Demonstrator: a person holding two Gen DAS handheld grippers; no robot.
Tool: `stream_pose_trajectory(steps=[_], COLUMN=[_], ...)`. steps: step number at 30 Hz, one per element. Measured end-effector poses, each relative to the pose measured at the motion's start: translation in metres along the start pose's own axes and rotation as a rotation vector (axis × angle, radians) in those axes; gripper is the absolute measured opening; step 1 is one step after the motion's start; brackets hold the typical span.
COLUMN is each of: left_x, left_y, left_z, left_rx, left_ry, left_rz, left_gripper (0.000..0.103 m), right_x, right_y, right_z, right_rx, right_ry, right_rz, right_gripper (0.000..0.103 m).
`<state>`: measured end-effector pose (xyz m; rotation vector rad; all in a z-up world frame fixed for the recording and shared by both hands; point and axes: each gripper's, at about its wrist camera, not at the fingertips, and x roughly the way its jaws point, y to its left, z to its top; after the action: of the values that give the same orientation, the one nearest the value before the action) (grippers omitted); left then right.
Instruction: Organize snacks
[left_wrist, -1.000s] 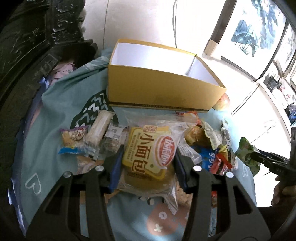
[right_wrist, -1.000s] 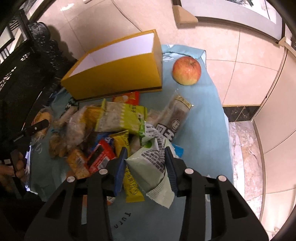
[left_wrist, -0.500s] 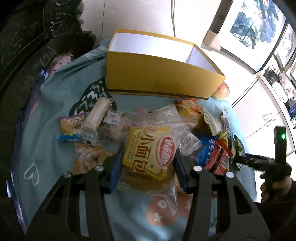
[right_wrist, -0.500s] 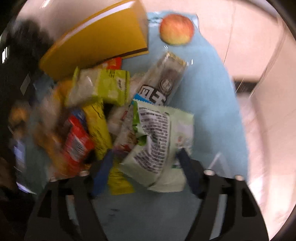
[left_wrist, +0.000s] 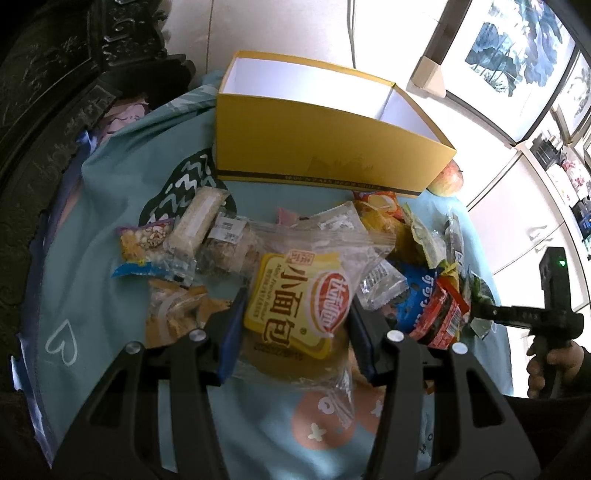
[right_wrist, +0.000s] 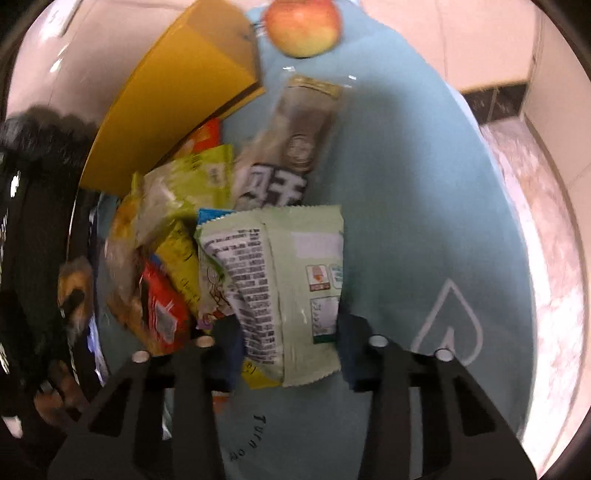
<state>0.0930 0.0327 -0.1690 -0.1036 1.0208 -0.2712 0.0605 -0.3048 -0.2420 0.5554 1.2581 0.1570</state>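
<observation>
My left gripper is shut on a clear bread packet with a yellow and red label, held above the snack pile. An open yellow box with a white inside stands behind the pile. My right gripper holds a pale green snack packet between its fingers, low over the blue cloth. The right gripper also shows at the right edge of the left wrist view. A heap of mixed snack packets lies left of the green packet.
A red-yellow apple sits beside the box's end. A long dark-labelled packet lies between apple and green packet. A blue cloth covers the table. Dark carved furniture stands at the left. Floor lies beyond the table's right edge.
The right gripper swung right and tilted down, its jaws spread wider, and the green packet turned flatter between them. The left gripper stayed shut on the bread packet, rising slightly.
</observation>
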Motion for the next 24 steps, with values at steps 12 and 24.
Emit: stream_pose_trajectory(steps=[12, 24], left_x=[-0.024, -0.041], left_y=[-0.002, -0.031], left_z=[0.009, 0.148], left_rx=[-0.010, -0.067], left_ry=[-0.086, -0.273], left_rz=[-0.019, -0.042], left_gripper=[0.052, 0.052], right_x=[-0.077, -0.107], right_y=[0.089, 0.189], right_z=[0.010, 0.133], right_rx=[-0.270, -0.450], right_ry=[-0.190, -0.329], right_rz=[-0.008, 0.019], right_gripper=[0.036, 0.036])
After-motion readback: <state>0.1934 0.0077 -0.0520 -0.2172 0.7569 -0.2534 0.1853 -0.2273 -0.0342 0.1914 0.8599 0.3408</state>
